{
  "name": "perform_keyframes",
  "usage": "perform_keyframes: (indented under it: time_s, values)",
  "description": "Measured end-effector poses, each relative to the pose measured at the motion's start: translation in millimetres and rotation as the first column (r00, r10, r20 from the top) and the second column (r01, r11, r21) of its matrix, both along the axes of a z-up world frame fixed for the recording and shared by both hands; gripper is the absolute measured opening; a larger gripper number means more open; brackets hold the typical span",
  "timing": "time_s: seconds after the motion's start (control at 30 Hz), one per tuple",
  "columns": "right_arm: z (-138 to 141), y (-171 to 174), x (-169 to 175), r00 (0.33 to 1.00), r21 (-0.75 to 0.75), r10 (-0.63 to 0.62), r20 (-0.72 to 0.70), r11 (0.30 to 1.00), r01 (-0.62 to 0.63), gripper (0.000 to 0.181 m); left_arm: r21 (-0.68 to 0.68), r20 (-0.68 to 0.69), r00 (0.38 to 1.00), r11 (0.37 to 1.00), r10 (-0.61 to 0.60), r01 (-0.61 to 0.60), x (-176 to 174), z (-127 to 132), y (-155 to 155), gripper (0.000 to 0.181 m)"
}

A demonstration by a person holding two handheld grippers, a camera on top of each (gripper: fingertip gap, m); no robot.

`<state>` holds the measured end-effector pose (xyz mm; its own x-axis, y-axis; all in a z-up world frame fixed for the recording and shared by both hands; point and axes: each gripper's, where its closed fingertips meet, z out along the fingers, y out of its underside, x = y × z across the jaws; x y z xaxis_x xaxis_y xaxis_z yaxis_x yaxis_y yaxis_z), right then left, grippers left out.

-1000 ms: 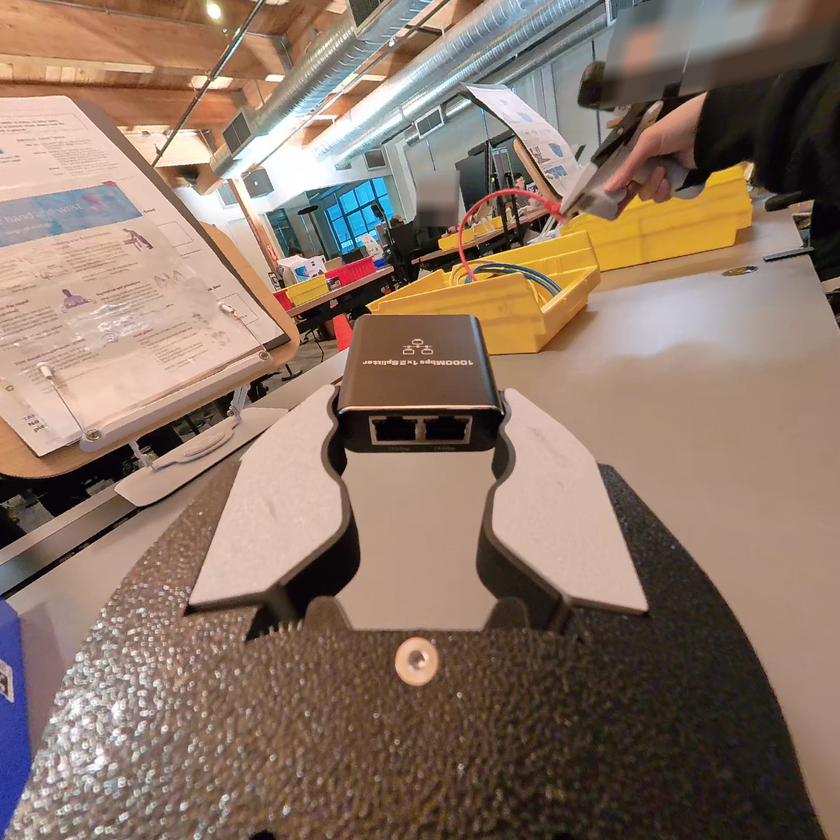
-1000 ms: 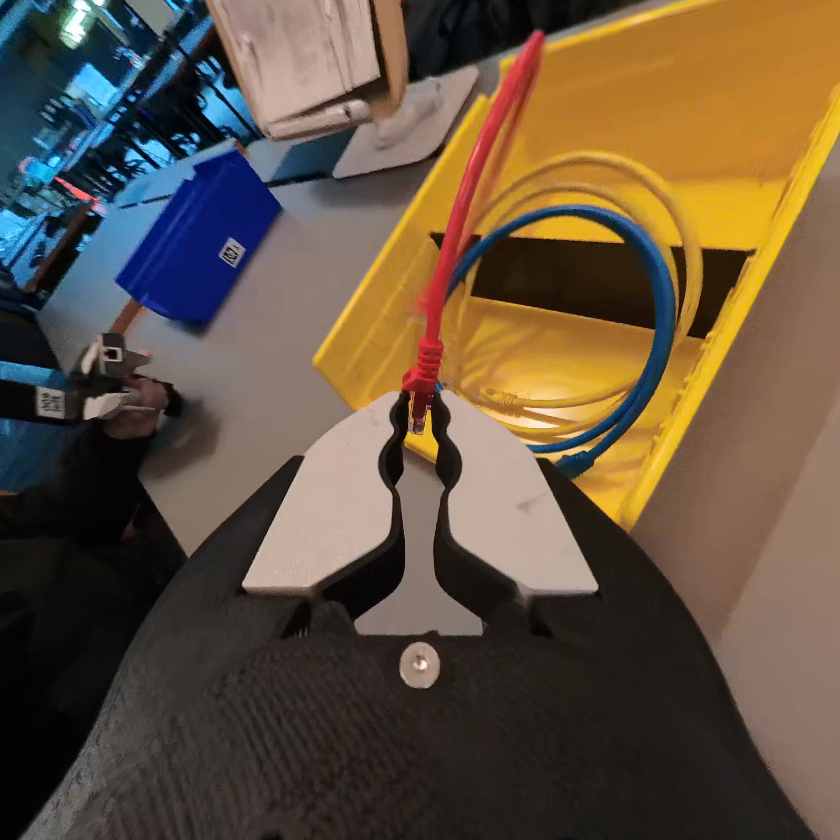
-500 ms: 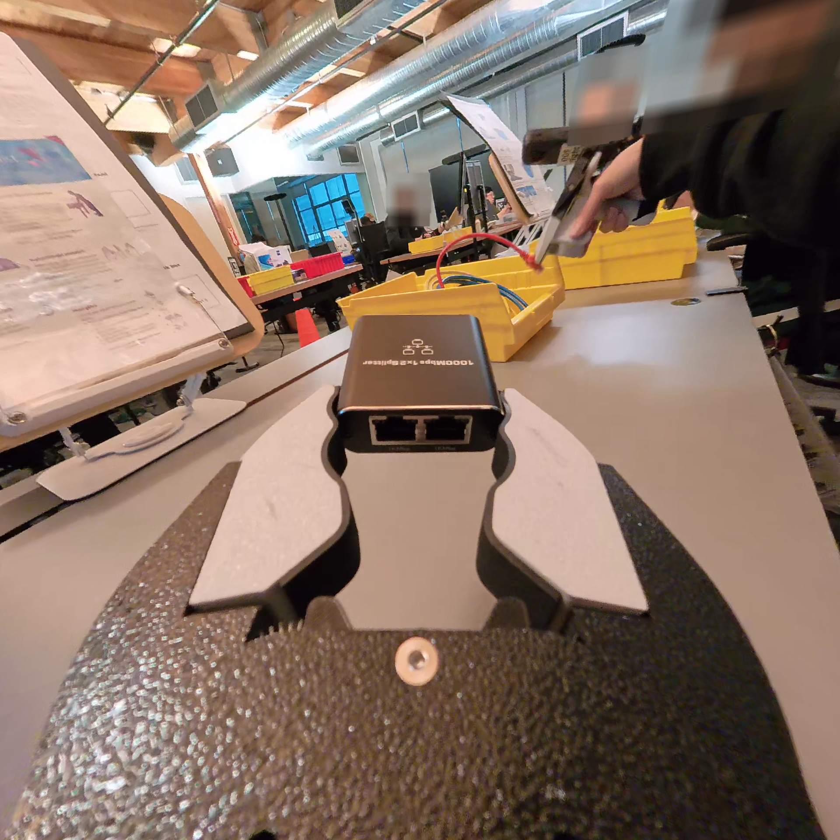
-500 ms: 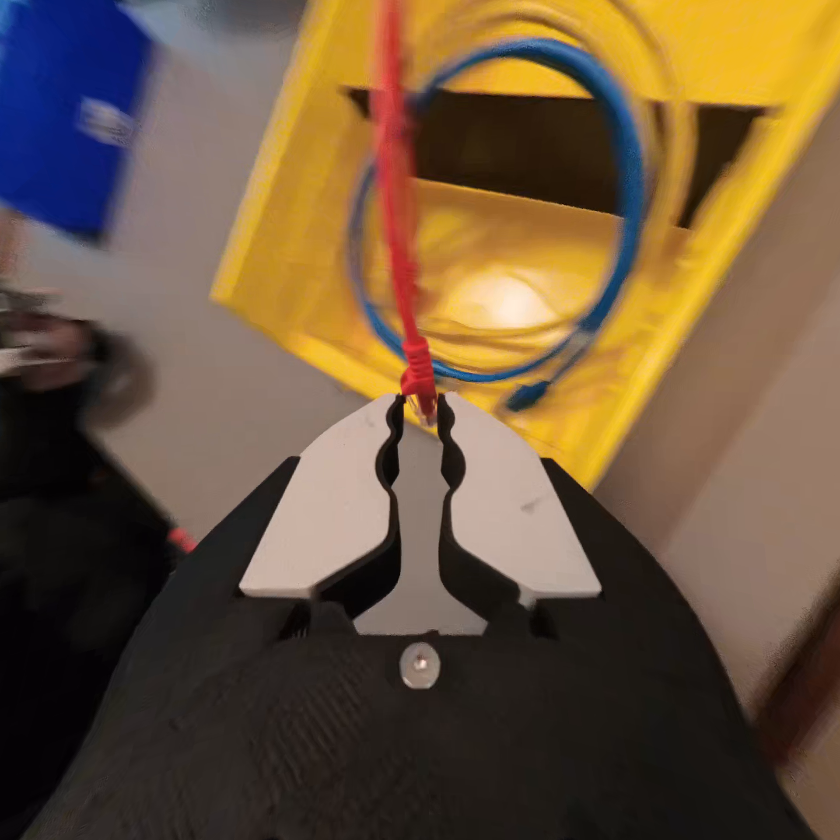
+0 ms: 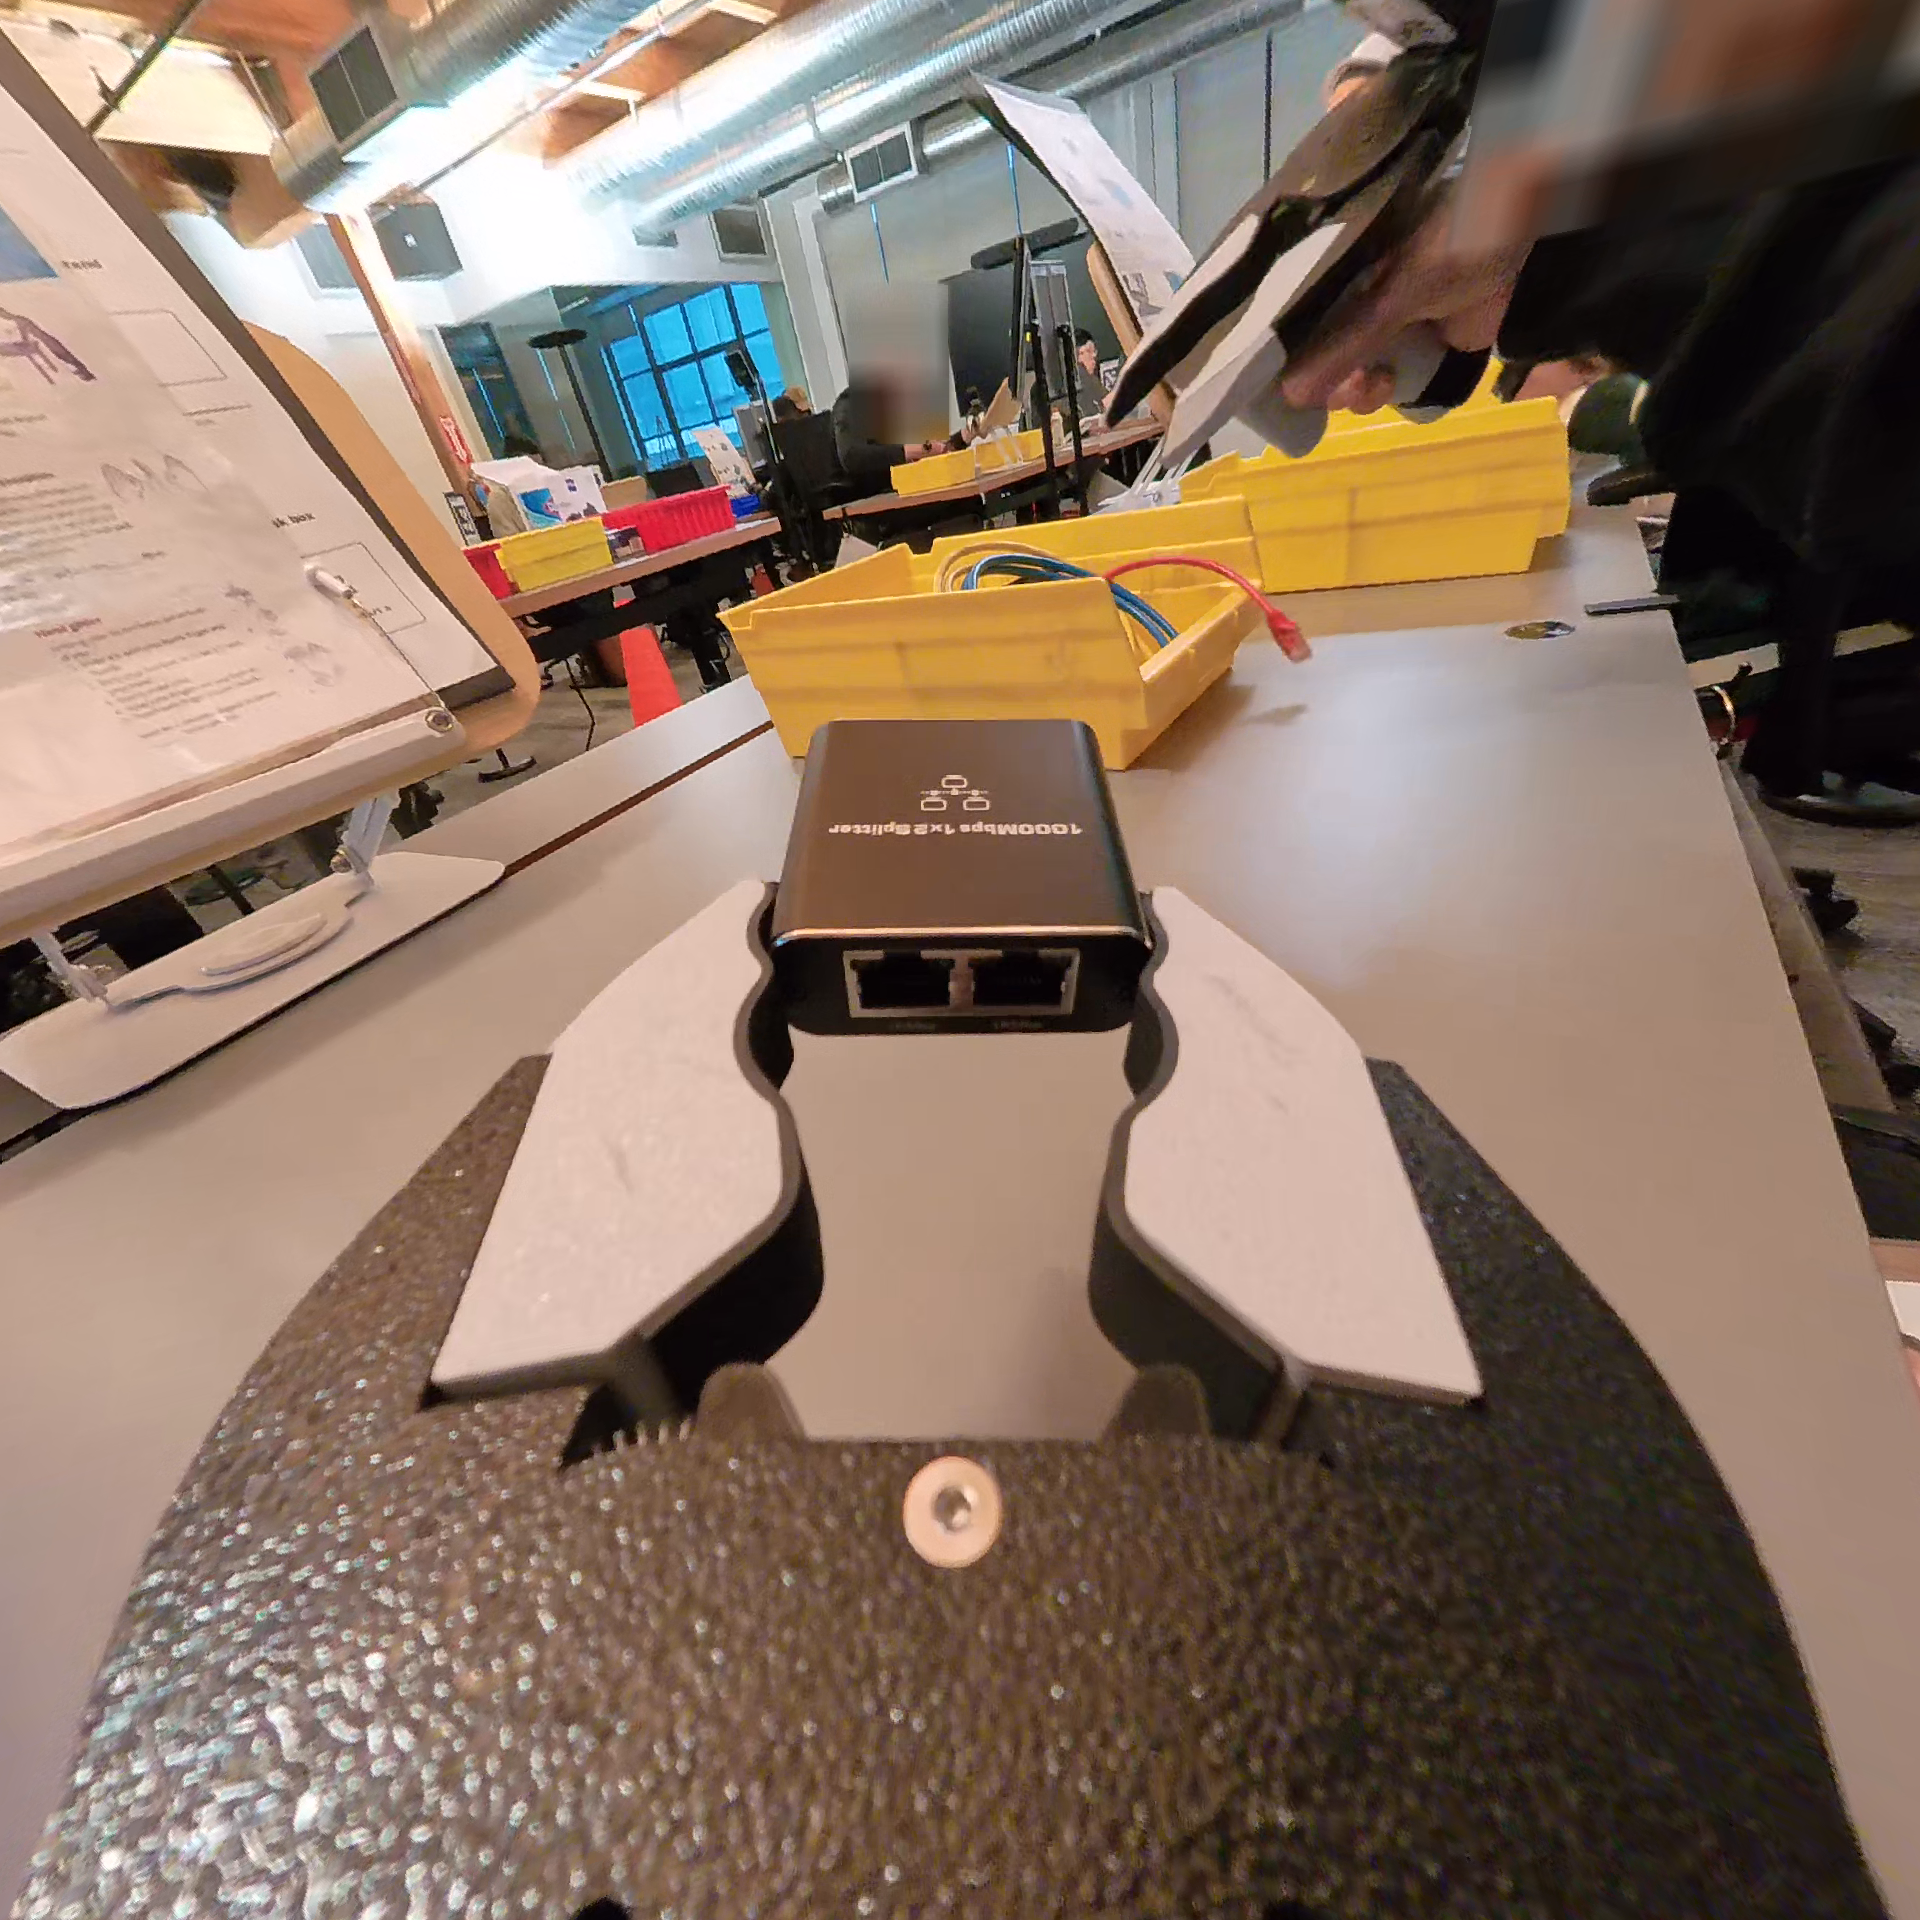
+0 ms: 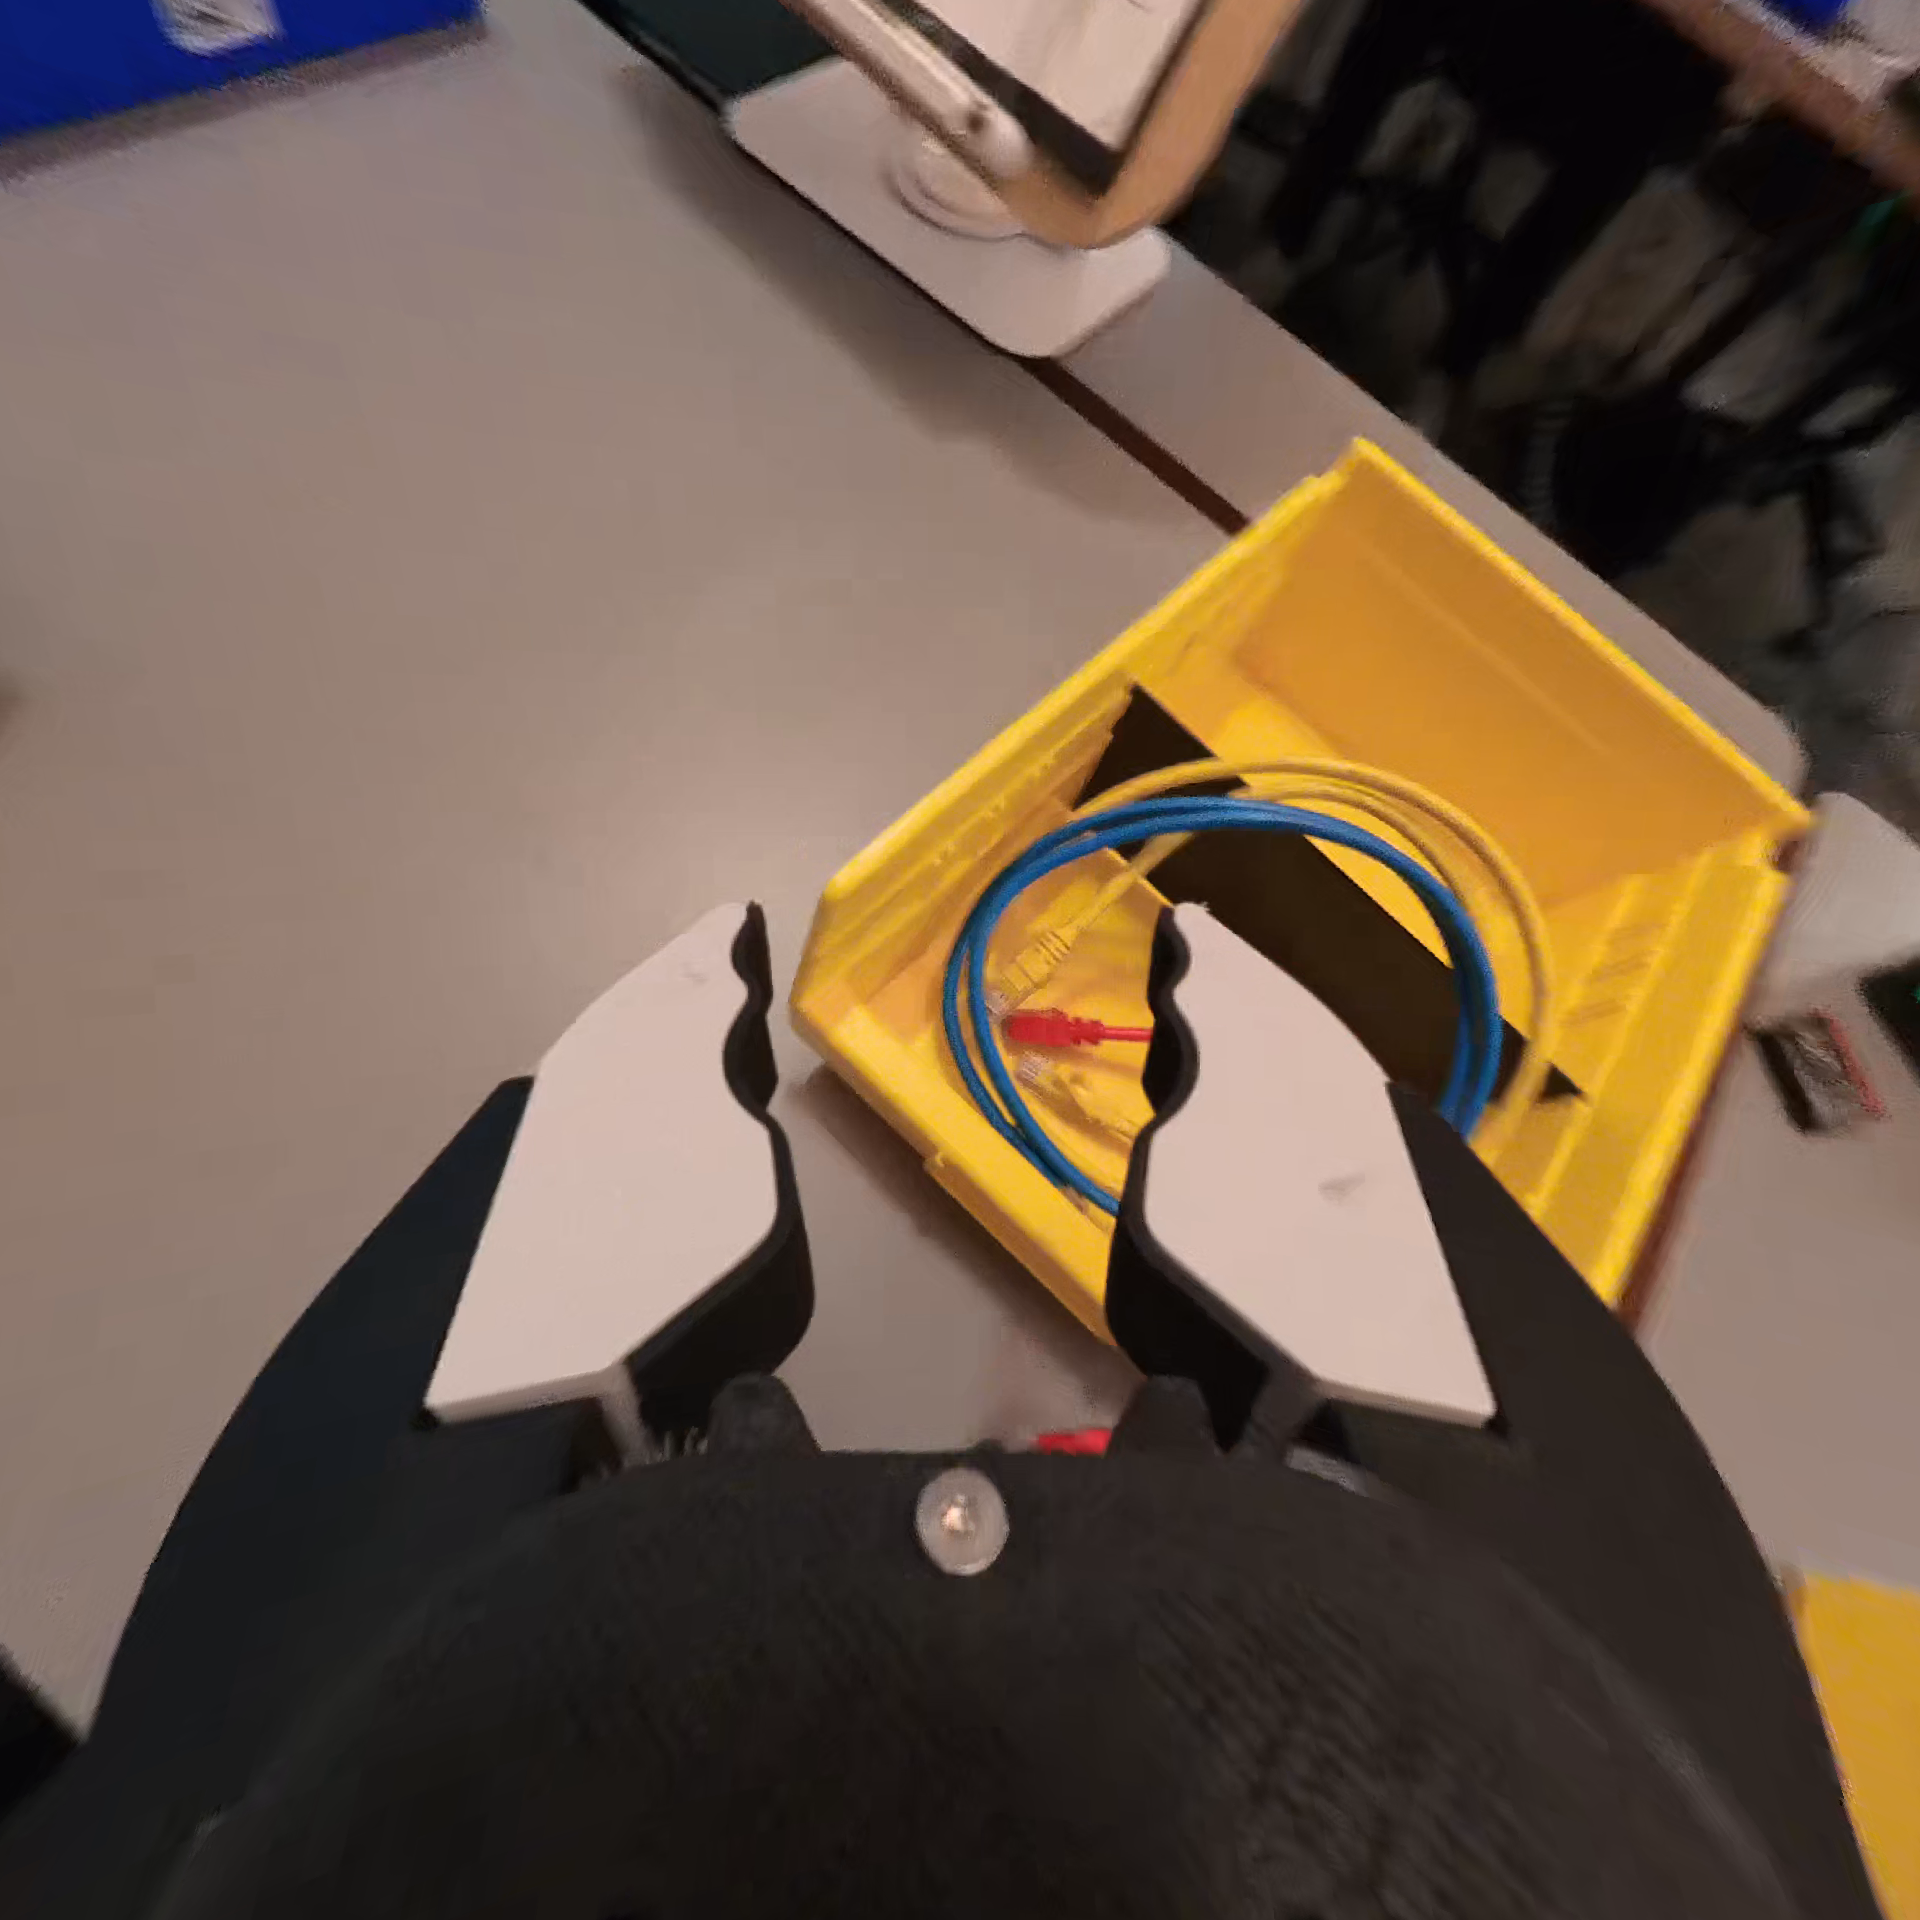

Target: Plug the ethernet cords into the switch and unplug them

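Observation:
My left gripper (image 5: 956,920) is shut on the black switch (image 5: 951,831) and holds it by its sides, just above the grey table (image 5: 1403,935). Both of its ports face the camera and are empty. My right gripper (image 6: 966,914) is open and empty above the yellow bin (image 6: 1538,790); in the left wrist view it (image 5: 1195,343) hangs high at the upper right. The bin (image 5: 935,655) holds a coiled blue cord (image 6: 1475,997), a yellow cord (image 6: 1351,774) and a red plug (image 6: 1044,1031). The red cord (image 5: 1184,566) arches over the bin's right rim, its plug (image 5: 1294,639) outside.
A wooden document stand with a laminated sheet (image 5: 208,520) stands at the left on a white base (image 5: 239,956). More yellow bins (image 5: 1403,499) sit behind. A blue bin (image 6: 208,42) lies at the far side. The table's edge (image 5: 1766,935) runs along the right.
My right gripper has opened and let go of the red cord, which has dropped across the bin. The gripper now sits higher over the bin. The left gripper still holds the switch.

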<state>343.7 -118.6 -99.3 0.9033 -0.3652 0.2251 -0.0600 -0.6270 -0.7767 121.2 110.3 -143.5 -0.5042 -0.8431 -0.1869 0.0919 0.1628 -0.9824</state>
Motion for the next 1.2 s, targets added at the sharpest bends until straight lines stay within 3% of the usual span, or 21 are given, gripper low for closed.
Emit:
perform_keyframes:
  time_s: [0.07, 0.13, 0.2, 0.27, 0.4, 0.47, 0.5, 0.53, 0.57, 0.6, 0.7, 0.77, 0.83, 0.97, 1.07, 1.2]
  values:
    - [-1, -27, 15, 0.979, -0.053, -0.199, 0.054, 0.978, 0.202, 0.061, 0.001, 0.003, 1.0, 1.0, -0.005, 0.005, -2, 0, 1, 0.062]
    - [-8, -82, 37, 0.88, -0.09, -0.473, 0.049, 0.875, 0.475, 0.053, -0.002, 0.003, 1.0, 1.0, 0.0, 0.0, -2, 1, 4, 0.062]
    - [-44, -125, 33, 0.776, -0.174, -0.612, -0.15, 0.789, 0.589, 0.054, -0.016, 0.001, 1.0, 1.0, -0.008, 0.008, -3, 1, 4, 0.062]
    - [-78, -144, 22, 0.667, -0.179, -0.656, -0.352, 0.747, 0.64, 0.058, -0.021, -0.001, 1.0, 1.0, -0.011, 0.011, -2, 2, 4, 0.062]
    - [-117, -140, 10, 0.604, -0.054, -0.553, -0.574, 0.762, 0.646, 0.041, -0.016, -0.003, 1.0, 1.0, -0.022, 0.022, -3, 1, 2, 0.062]
    - [-131, -137, 12, 0.595, -0.049, -0.534, -0.6, 0.768, 0.639, 0.047, -0.014, -0.004, 1.0, 1.0, -0.026, 0.026, -2, 1, 0, 0.062]
    - [-129, -128, 13, 0.608, 0.004, -0.475, -0.637, 0.786, 0.618, 0.037, -0.014, -0.004, 1.0, 1.0, -0.028, 0.028, -2, 1, -1, 0.062]
    - [-120, -117, 14, 0.639, 0.088, -0.396, -0.66, 0.804, 0.588, 0.013, -0.012, -0.005, 1.0, 1.0, -0.029, 0.029, -2, 1, -2, 0.062]
    - [-110, -111, 15, 0.663, 0.142, -0.35, -0.662, 0.81, 0.569, 0.007, -0.01, -0.007, 1.0, 1.0, -0.028, 0.028, -1, 0, -2, 0.062]
    - [-101, -109, 16, 0.698, 0.158, -0.344, -0.628, 0.822, 0.547, 0.004, -0.009, -0.007, 1.0, 1.0, -0.026, 0.026, -1, 0, -2, 0.062]
    - [-69, -109, 20, 0.848, 0.056, -0.404, -0.344, 0.892, 0.448, 0.004, -0.015, -0.005, 1.0, 1.0, -0.025, 0.025, -1, 1, -1, 0.062]
    - [-49, -93, 15, 0.935, -0.029, -0.277, -0.221, 0.96, 0.277, 0.004, -0.017, -0.004, 1.0, 1.0, -0.025, 0.025, -1, 1, -1, 0.062]
    - [-23, -75, 17, 0.975, -0.037, -0.168, -0.144, 0.986, 0.164, 0.004, -0.013, -0.003, 1.0, 1.0, -0.026, 0.026, -1, 1, -2, 0.062]
    - [35, -44, 18, 0.997, 0.099, 0.044, -0.066, 0.994, -0.038, 0.004, -0.012, -0.002, 1.0, 1.0, -0.027, 0.027, -1, 1, -2, 0.062]
    - [31, -43, 32, 0.984, 0.085, 0.097, -0.148, 0.993, -0.085, 0.004, -0.019, 0.0, 1.0, 0.999, -0.028, 0.028, -1, 1, -2, 0.062]
    - [-13, -57, 66, 0.96, -0.021, -0.01, -0.279, 1.0, 0.005, 0.004, -0.029, 0.001, 1.0, 0.999, -0.031, 0.031, -2, 2, -1, 0.062]
